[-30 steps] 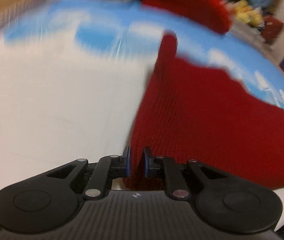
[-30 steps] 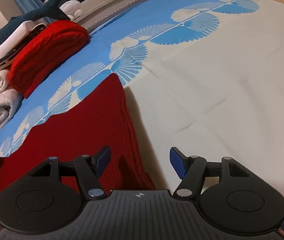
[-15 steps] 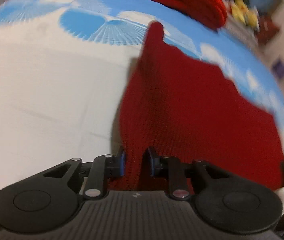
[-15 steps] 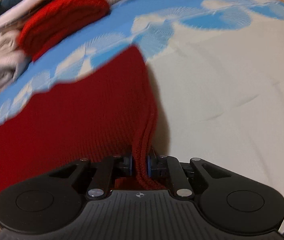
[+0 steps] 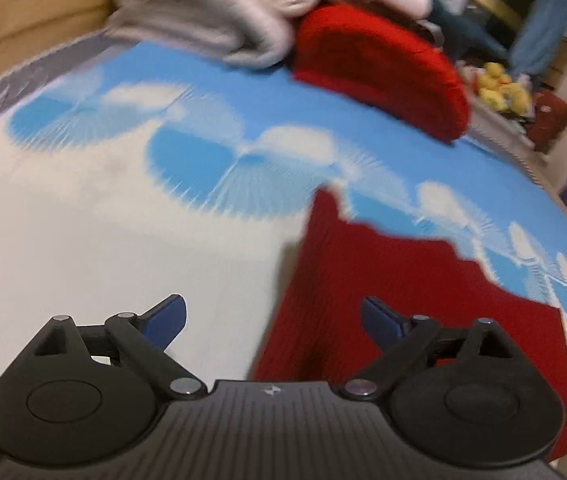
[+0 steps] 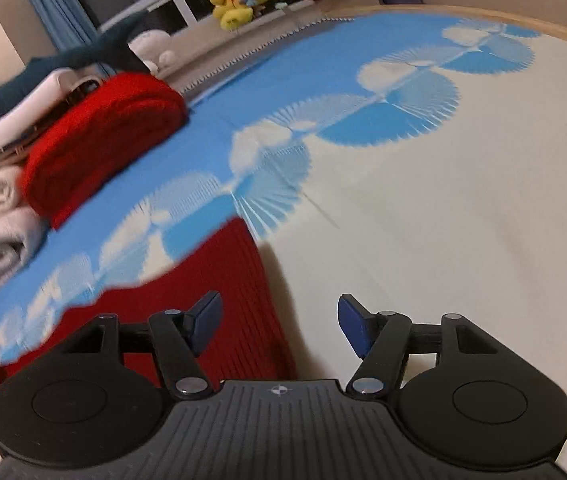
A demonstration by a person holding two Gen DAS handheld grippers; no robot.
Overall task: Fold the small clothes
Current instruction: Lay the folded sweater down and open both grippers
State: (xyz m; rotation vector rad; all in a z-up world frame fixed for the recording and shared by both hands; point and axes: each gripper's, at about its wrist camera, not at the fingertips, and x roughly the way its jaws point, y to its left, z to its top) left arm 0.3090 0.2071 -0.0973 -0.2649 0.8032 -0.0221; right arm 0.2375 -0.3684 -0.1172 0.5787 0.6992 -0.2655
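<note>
A dark red knitted garment (image 5: 395, 292) lies flat on the white and blue cloth (image 5: 123, 208). My left gripper (image 5: 273, 318) hovers over the garment's left edge, its jaws opening wide with nothing pressed between the pads. In the right wrist view the same garment (image 6: 219, 300) lies under my right gripper (image 6: 279, 322), at the garment's right edge. The right jaws are opening too, and the knit lies below them, not gripped.
A folded bright red knit (image 6: 99, 140) sits at the far side beside folded pale towels (image 5: 219, 20). Plush toys (image 6: 239, 0) line a sill by a window. The wooden table rim (image 6: 523, 20) curves at the far right. White cloth (image 6: 463, 220) spreads to the right.
Both grippers were shut on the red garment's edges half a second ago and have let go. Both have lifted and drawn back, and the garment now lies flat.
</note>
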